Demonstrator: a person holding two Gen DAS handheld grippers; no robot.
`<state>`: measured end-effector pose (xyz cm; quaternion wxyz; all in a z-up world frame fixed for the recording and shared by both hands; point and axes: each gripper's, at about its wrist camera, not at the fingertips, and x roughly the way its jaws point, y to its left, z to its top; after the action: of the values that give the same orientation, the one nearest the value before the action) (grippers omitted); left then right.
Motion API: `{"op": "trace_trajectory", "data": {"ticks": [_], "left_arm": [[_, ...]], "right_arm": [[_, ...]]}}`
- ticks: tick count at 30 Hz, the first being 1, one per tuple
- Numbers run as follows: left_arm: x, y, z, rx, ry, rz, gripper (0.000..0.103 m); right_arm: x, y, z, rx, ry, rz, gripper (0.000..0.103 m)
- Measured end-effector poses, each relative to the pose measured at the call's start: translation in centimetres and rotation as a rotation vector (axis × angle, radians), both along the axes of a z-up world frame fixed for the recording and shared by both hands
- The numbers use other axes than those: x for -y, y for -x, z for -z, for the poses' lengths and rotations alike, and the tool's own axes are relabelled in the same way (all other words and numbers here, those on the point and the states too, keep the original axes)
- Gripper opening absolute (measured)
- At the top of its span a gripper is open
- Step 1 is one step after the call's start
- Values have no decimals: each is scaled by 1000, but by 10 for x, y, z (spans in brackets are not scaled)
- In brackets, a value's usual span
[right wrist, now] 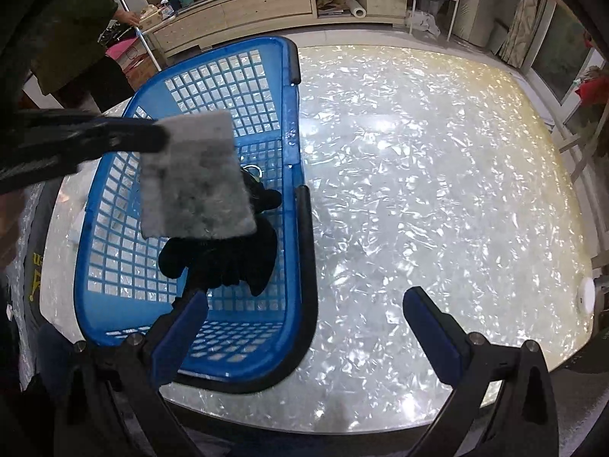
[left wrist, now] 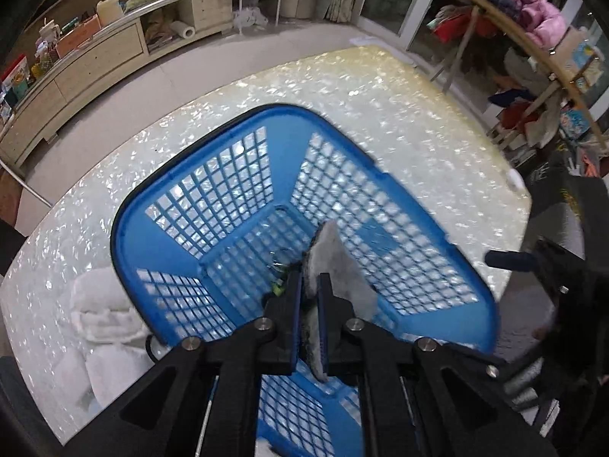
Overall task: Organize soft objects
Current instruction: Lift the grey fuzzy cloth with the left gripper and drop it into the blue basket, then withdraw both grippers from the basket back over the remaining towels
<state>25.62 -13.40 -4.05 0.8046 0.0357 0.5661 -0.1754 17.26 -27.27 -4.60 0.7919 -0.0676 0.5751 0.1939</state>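
Note:
A blue plastic lattice basket (left wrist: 243,160) stands on the pearly white table; it also shows in the right wrist view (right wrist: 293,64). My left gripper (left wrist: 310,285) is shut on a grey fuzzy pad (left wrist: 335,262) and holds it above the basket's inside; the pad also shows in the right wrist view (right wrist: 194,179). A black soft glove-like item (right wrist: 232,251) lies in the basket under the pad. My right gripper (right wrist: 306,301) is open and empty, its left finger over the basket's near corner and its right finger over the table.
White folded towels (left wrist: 102,316) lie on the table (right wrist: 437,190) left of the basket. A low cabinet (left wrist: 87,61) with clutter runs along the back wall. A clothes rack (left wrist: 533,19) stands at right. A person in dark clothes (right wrist: 72,30) stands at far left.

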Motion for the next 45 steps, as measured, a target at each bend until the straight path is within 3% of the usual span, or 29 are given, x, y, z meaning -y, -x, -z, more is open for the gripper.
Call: {"op": "trace_trajectory", "data": {"ticks": [4, 16, 18, 20, 23, 31, 34, 42, 45], "left_arm": [[0, -14, 14, 8, -65, -5, 7], [3, -28, 27, 41, -165, -21, 8], [1, -29, 27, 49, -181, -8, 15], [2, -28, 28, 61, -214, -12, 32], [1, -25, 24, 86, -258, -14, 41], [-8, 2, -2, 114, -260, -28, 61], [-14, 13, -12, 115, -244, -59, 87], [-29, 63, -40, 110, -136, -96, 88], [-32, 86, -45, 113, -147, -100, 97]], "right_arm": [[-2, -7, 7, -11, -13, -1, 103], [-2, -26, 15, -8, -42, 25, 103], [0, -27, 17, -9, -44, 25, 103], [0, -25, 16, -7, -50, 28, 103], [2, -22, 16, -8, -56, 32, 103], [8, -9, 7, 0, -61, 41, 103], [6, -5, 0, 10, -65, 40, 103], [-2, 15, -26, 49, -74, 18, 103], [-9, 26, -37, 62, -70, 0, 103]]}}
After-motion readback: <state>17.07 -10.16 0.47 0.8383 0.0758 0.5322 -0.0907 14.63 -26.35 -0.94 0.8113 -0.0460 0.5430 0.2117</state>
